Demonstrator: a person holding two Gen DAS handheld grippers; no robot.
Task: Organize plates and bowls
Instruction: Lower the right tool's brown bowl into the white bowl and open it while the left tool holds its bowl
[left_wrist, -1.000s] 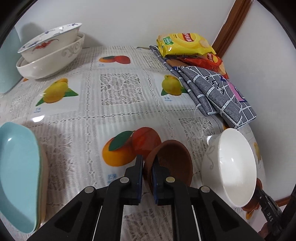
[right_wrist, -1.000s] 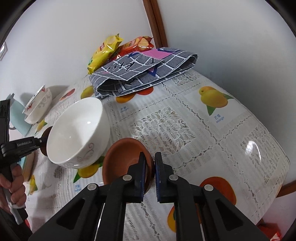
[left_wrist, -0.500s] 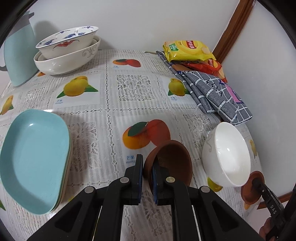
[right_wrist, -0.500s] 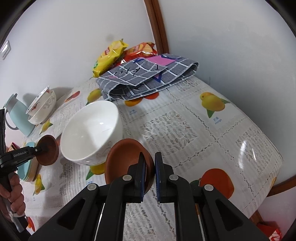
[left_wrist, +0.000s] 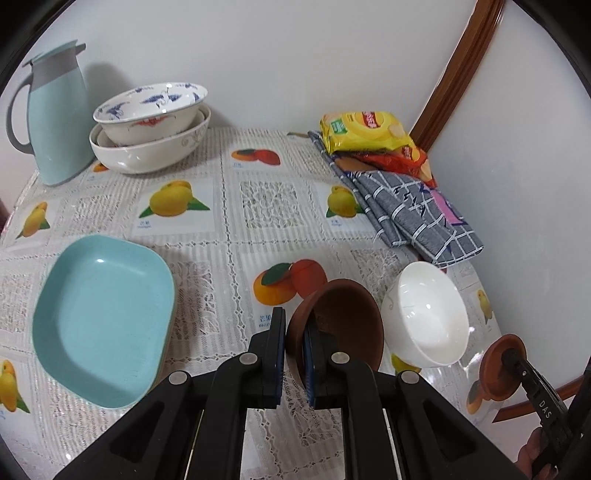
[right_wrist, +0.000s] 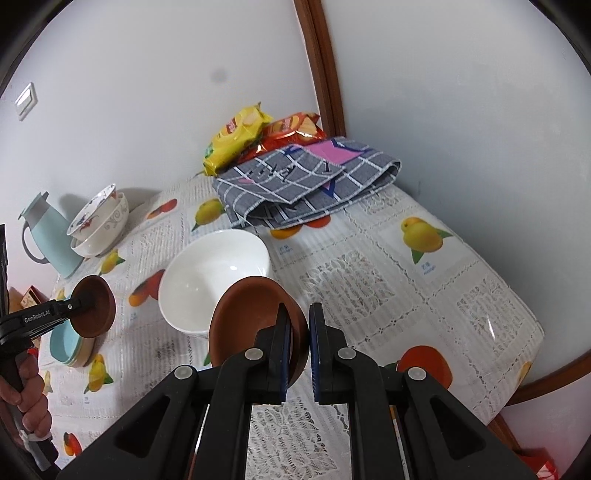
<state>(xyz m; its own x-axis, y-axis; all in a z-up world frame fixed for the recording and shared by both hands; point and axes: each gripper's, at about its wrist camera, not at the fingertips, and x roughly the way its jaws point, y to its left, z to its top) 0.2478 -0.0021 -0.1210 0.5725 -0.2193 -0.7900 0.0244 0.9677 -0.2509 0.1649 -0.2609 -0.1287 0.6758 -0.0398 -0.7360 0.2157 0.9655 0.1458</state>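
My left gripper (left_wrist: 294, 325) is shut on the rim of a small brown bowl (left_wrist: 347, 317), held tilted above the fruit-print tablecloth (left_wrist: 266, 206). My right gripper (right_wrist: 297, 332) is shut on the rim of a second brown bowl (right_wrist: 247, 317), also off the table. A white bowl (left_wrist: 424, 317) sits on the cloth between the two; it appears in the right wrist view as the white bowl (right_wrist: 210, 273). A stack of light blue plates (left_wrist: 103, 317) lies at the left. Two large patterned bowls (left_wrist: 151, 125) are nested at the back.
A light blue jug (left_wrist: 55, 118) stands at the back left by the wall. Snack bags (left_wrist: 365, 129) and a folded grey checked cloth (left_wrist: 413, 214) lie in the back right corner. A person's hand (right_wrist: 26, 387) holds the left gripper's handle. The table edge (right_wrist: 532, 369) curves at the right.
Both grippers have risen and pulled back with their brown bowls. The white bowl now looks smaller and lower, and the jug and the whole plate stack have come into the left view.
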